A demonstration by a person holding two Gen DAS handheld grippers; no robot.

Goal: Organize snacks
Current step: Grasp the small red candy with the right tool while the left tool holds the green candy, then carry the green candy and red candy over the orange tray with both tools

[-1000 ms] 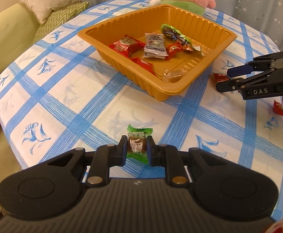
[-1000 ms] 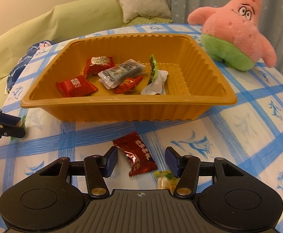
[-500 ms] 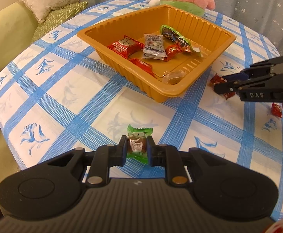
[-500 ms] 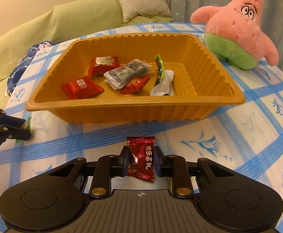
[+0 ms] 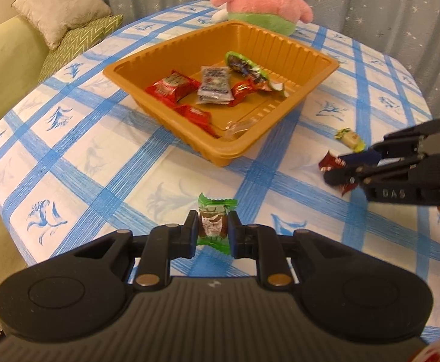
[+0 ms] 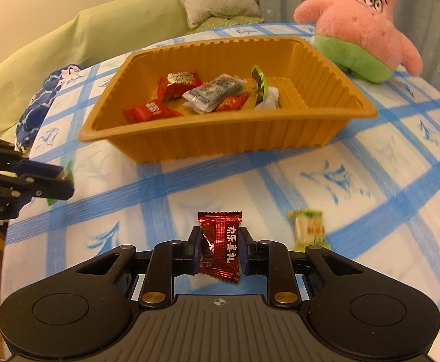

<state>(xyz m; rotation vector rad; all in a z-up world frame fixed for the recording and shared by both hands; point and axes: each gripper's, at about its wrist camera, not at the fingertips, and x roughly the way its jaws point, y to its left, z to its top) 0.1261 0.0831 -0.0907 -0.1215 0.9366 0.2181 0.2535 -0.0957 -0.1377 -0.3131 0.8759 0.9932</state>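
Left wrist view: the left gripper is clamped on a green-wrapped candy, pads pressing both sides of the wrapper, exactly as it was a second ago. It holds the candy above the blue-checked tablecloth, short of the orange plastic tray. At the right edge the right gripper now appears with a dark red wrapper caught at its tips. A yellow-green candy lies exposed on the cloth just beyond it (a second ago it was not visible in this view). The tray already holds several packets, red, grey and green.

Right wrist view: the right gripper has just been closing, and its pads now press the sides of a red candy with white characters. A second ago that candy lay loose on the cloth between spread jaws. It now seems lifted clear of the cloth, though I cannot confirm the gap. The yellow-green candy remains on the cloth just to its right. A pink starfish plush sits behind the tray's far corner.

Assessment: both tools are loaded, and neither candy has reached the tray. Delivery over the near rim appears to be the step in hand, with at least one loose piece left to collect.
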